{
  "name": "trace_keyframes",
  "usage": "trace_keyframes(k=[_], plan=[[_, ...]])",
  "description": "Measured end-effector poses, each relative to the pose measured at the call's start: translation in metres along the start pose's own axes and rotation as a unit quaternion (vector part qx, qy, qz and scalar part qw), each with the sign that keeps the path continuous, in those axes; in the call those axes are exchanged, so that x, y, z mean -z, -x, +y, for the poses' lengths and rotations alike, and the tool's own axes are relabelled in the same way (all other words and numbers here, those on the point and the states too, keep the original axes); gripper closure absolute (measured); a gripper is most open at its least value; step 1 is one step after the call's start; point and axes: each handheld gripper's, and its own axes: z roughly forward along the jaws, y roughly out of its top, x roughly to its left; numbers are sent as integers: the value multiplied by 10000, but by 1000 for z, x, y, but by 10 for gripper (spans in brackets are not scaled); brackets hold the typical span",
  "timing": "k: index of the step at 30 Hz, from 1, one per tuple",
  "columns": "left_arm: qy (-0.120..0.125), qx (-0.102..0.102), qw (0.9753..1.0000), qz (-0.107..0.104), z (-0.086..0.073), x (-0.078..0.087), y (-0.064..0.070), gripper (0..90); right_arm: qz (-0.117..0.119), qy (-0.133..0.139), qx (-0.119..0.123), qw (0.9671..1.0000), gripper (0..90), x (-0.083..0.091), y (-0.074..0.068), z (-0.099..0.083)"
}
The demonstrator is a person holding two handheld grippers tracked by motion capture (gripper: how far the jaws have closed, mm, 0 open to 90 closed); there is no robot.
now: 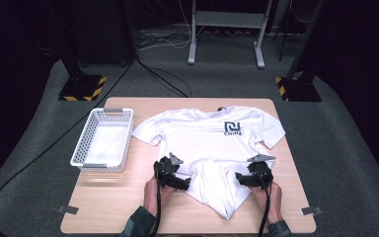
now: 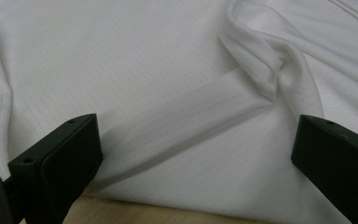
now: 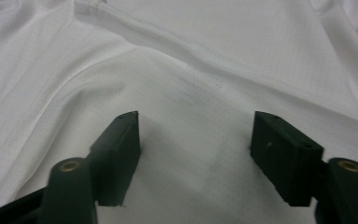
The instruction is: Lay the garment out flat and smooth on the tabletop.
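A white T-shirt (image 1: 209,143) lies spread on the wooden counter (image 1: 118,197) ahead of me, its dark printed logo (image 1: 233,128) far beyond my fingers, its lower part gathered toward me into a point between my two hands. My left gripper (image 1: 173,178) sits at the shirt's left side, fingers (image 2: 60,158) spread wide over the cloth with a folded band of fabric (image 2: 182,126) running between them and a twisted bunch of fabric (image 2: 272,65) just beyond; a strip of bare counter shows beneath them. My right gripper (image 1: 253,177) sits at the shirt's right side, fingers (image 3: 119,149) likewise spread, with smooth cloth between them and nothing pinched. Well off to the left of my left gripper stands a white basket (image 1: 81,150) near the counter's edge. The counter stands on grey carpet (image 1: 345,148); beyond it are a white frame's legs (image 1: 227,34), two dark posts on striped bases (image 1: 81,86), and cables (image 1: 163,81) on the floor. The room behind is too dark to make out. My forearms are cut off at the bottom edge.
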Motion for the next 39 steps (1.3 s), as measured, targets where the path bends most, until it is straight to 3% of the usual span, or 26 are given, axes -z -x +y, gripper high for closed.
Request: trace_keyframes(k=[7, 13, 15, 18, 20, 24, 27, 29, 31, 35, 39], plan=[[360, 44, 9993, 18, -9, 0, 0, 11, -87, 230, -86, 9997, 687, 11, 8, -13], [369, 38, 9993, 16, -9, 0, -1, 11, -319, 211, -112, 9992, 786, 24, 16, -23], [374, 38, 9993, 15, -9, 0, -1, 11, -409, 151, -171, 9989, 762, 29, 19, -27], [377, 34, 9993, 15, -9, 0, -1, 11, -530, 85, -278, 9982, 626, 36, 21, -26], [383, 40, 9993, 17, -9, 0, -1, 11, -477, 182, -288, 9983, 496, 39, 17, -17], [385, 38, 9993, 18, -9, 0, -1, 11, -229, 125, 41, 9997, 357, 26, -8, 9], [389, 34, 9992, 17, -9, 0, -1, 11, -88, -121, 340, 9993, 336, 4, -27, 23], [396, 25, 9992, 12, -9, 0, -1, 12, -18, -289, 384, 9988, 392, -8, -32, 25], [396, 23, 9992, 12, -9, 0, -1, 12, 56, -253, 318, 9992, 493, -12, -31, 23], [408, 32, 9992, 14, -10, -1, -1, 12, 253, -91, 161, 9995, 708, -6, -21, 13], [404, 27, 9992, 11, -10, 0, -1, 12, 140, -86, 139, 9998, 781, 6, -11, 4]])
